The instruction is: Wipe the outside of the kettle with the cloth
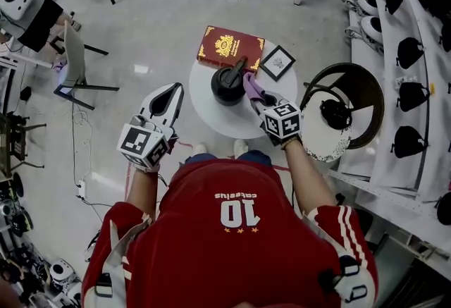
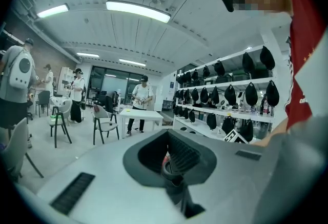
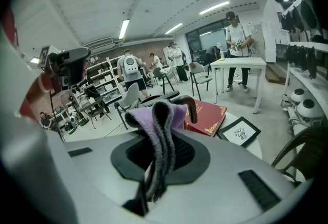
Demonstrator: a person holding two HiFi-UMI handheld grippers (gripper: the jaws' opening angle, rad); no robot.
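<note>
Black kettle (image 1: 227, 84) standing mid-table on the round white table (image 1: 211, 115), just in front of the red book (image 1: 229, 48) and framed picture (image 1: 277, 62). Your right gripper (image 1: 262, 103) pinches a fold of the purple cloth (image 1: 251, 88), whose free end lies at the kettle's right side; contact cannot be confirmed. Your left gripper (image 1: 168, 96) hangs off the table, jaws pressed together on nothing. Risk: with the kettle unbraced, a firm wipe could shove it into the book or tip it. The narrow pinch may also let the cloth slip out.
</note>
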